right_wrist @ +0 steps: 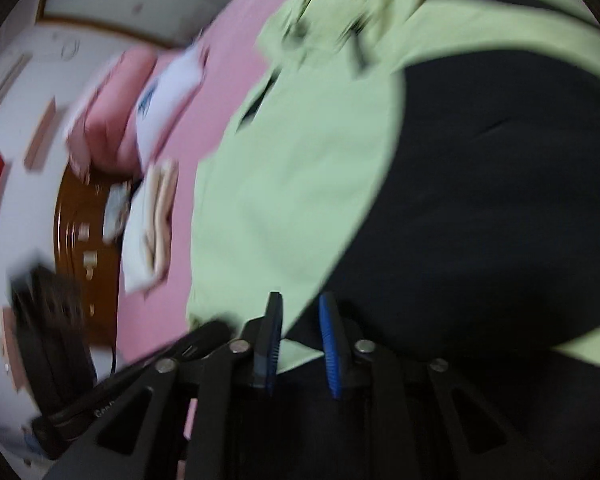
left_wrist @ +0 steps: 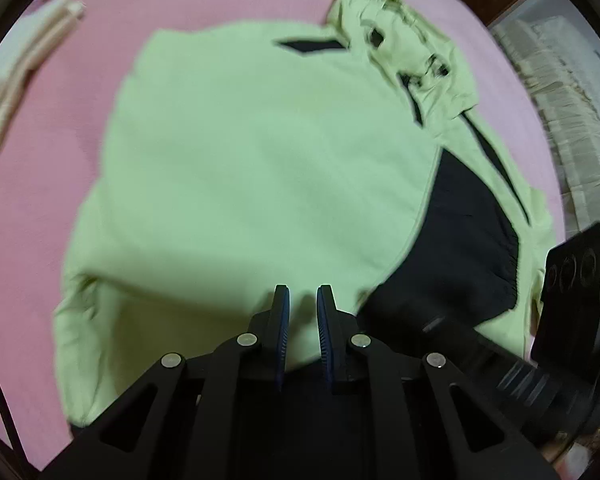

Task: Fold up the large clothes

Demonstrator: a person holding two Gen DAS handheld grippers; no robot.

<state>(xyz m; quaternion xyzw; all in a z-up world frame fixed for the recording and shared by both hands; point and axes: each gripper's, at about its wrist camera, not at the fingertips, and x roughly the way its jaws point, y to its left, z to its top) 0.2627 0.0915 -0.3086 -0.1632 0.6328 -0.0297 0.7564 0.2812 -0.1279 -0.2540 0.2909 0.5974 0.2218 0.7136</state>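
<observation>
A: Where is the garment found?

B: The green-and-black jacket is spread on the pink bedsheet, filling the middle of the left wrist view, its long axis running from the hood at the upper right down to the hem at the lower left.

A: And the tools?

B: The left gripper is narrowed over green cloth, a slim gap left and nothing clearly pinched. The right gripper is likewise nearly closed at the green-black seam; a hold cannot be told through the blur. Both are placed at the near edge.
</observation>
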